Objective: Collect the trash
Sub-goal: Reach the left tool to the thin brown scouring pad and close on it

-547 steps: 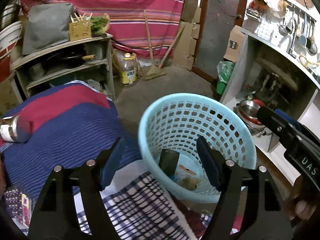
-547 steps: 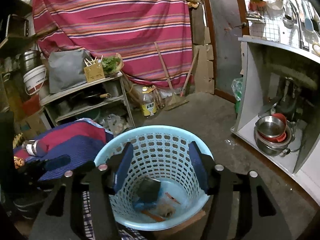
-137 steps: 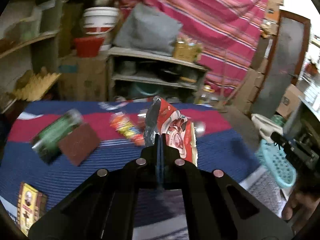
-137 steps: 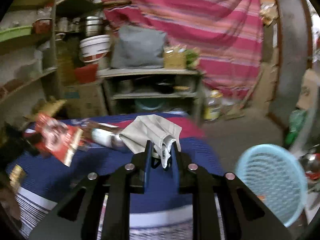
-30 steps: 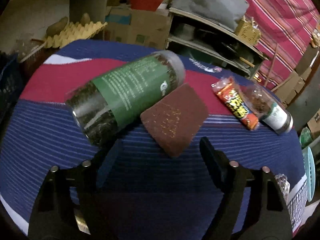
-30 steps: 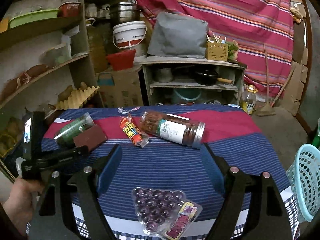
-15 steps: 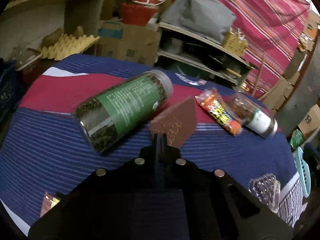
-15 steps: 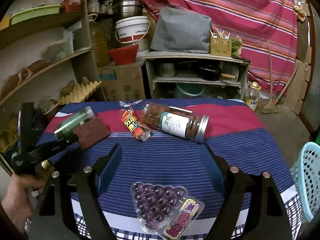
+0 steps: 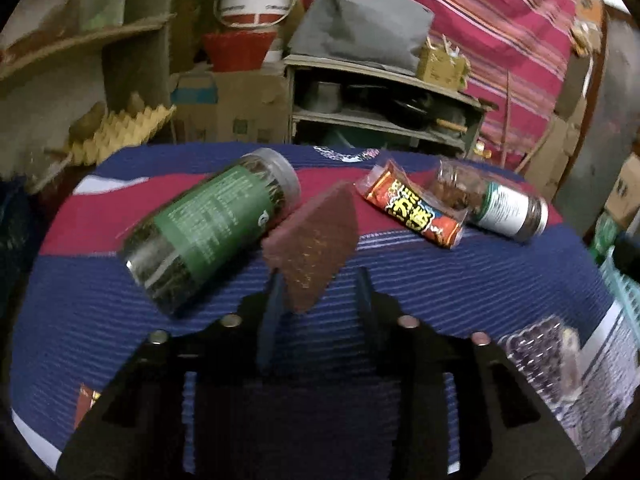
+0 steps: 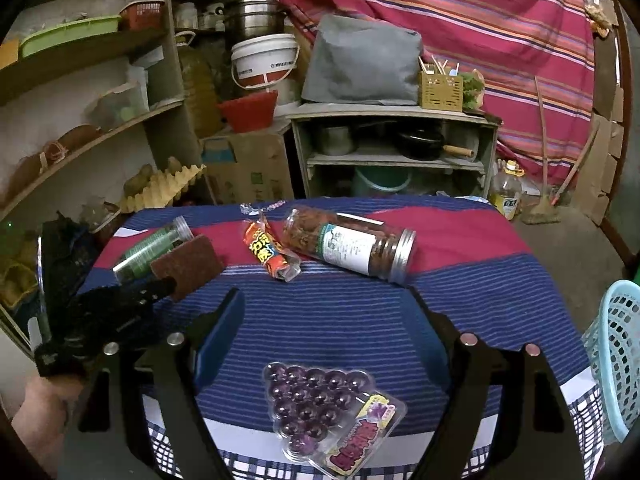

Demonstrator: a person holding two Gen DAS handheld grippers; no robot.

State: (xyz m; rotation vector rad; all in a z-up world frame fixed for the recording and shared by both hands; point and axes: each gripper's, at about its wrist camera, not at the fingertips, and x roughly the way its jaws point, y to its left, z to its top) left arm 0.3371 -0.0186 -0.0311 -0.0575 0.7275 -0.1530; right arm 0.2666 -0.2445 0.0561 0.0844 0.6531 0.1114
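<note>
The left gripper [image 9: 318,286] is opening, the brown scouring pad [image 9: 316,236] loose between its pads, one corner lifted off the table [image 9: 460,292] beside the green-labelled jar [image 9: 212,224]. Better to push deeper over that corner before closing again. The right gripper [image 10: 332,322] hangs open and empty above the grape-candy tray [image 10: 320,404], the blue basket [image 10: 616,356] at the table's right edge.

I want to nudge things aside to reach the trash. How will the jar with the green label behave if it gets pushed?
The green-label jar lies on its side on the striped cloth, so a sideways push would probably roll it. The brown scouring pad beside it might check a roll that way. It looks full, so likely not very light.
</note>
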